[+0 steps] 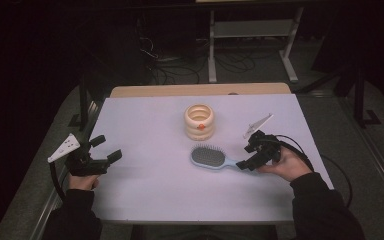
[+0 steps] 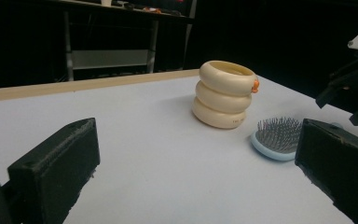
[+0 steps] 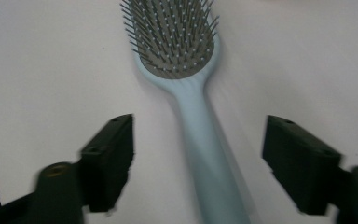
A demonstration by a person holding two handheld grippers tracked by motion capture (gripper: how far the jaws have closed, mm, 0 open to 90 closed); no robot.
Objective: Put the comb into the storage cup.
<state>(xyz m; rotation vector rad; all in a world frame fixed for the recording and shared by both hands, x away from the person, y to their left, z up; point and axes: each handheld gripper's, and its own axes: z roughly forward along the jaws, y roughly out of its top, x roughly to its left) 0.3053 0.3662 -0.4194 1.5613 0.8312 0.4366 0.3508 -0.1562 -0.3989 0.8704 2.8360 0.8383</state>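
Note:
A light blue hairbrush [image 1: 207,157] lies bristles up on the white table [image 1: 145,185], its handle pointing right. My right gripper [image 1: 246,156] is open around the handle's end. In the right gripper view the handle [image 3: 205,140] runs between the two black jaws, with a clear gap on each side of my right gripper [image 3: 198,140]. My left gripper [image 1: 106,148] stands open at the table's left edge with nothing in it. In the left gripper view my left gripper [image 2: 196,154] faces the brush head [image 2: 277,140].
A cream holder made of stacked rings [image 1: 199,121], with a small orange spot on its side, stands behind the brush near the table's middle; in the left gripper view the holder [image 2: 224,93] stands just left of the brush. Metal frame legs and cables lie on the dark floor beyond the table.

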